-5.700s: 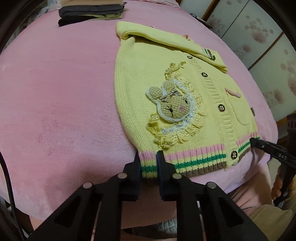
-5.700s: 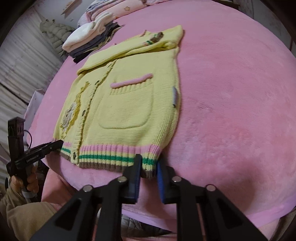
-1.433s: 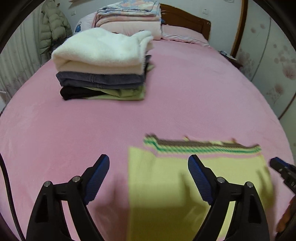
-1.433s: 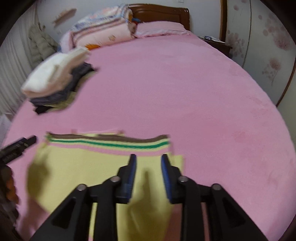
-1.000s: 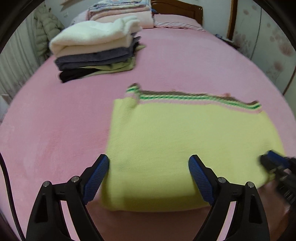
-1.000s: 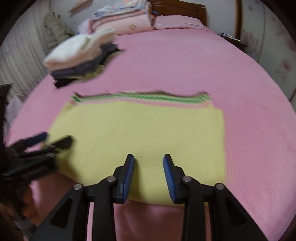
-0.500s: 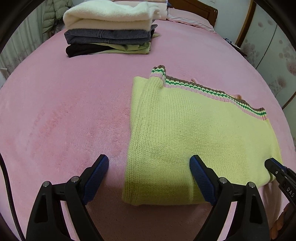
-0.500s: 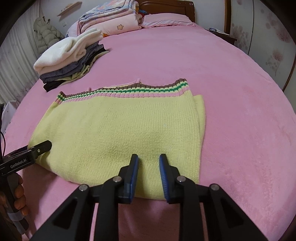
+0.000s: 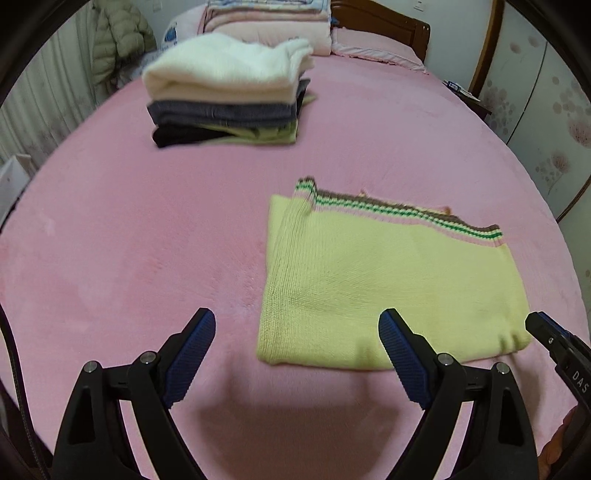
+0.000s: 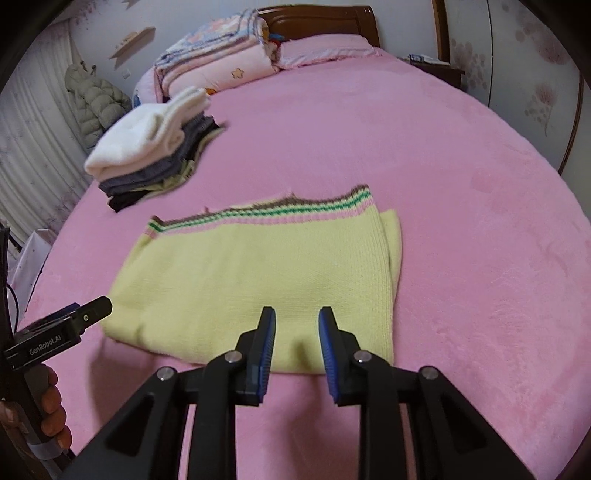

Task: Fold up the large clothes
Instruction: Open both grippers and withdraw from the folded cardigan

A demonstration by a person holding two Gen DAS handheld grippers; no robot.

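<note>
A yellow knitted cardigan [image 9: 384, 280] lies folded in half on the pink bed, its striped hem along the far edge; it also shows in the right wrist view [image 10: 258, 273]. My left gripper [image 9: 297, 347] is wide open and empty, raised just in front of the fold's near left corner. My right gripper [image 10: 297, 339] is open a little and empty, just above the near edge of the cardigan. The right gripper's tip [image 9: 554, 336] shows at the cardigan's right corner, and the left gripper [image 10: 74, 325] at its left corner.
A stack of folded clothes [image 9: 229, 96] with a white one on top stands at the back left of the pink bed [image 9: 110, 240]. Folded quilts [image 10: 218, 62] and a wooden headboard [image 10: 317, 14] are at the far end. Wardrobe doors [image 9: 546, 92] stand on the right.
Both grippers have drawn back and up from the folded cardigan. The right gripper has opened a little wider. The cardigan lies still.
</note>
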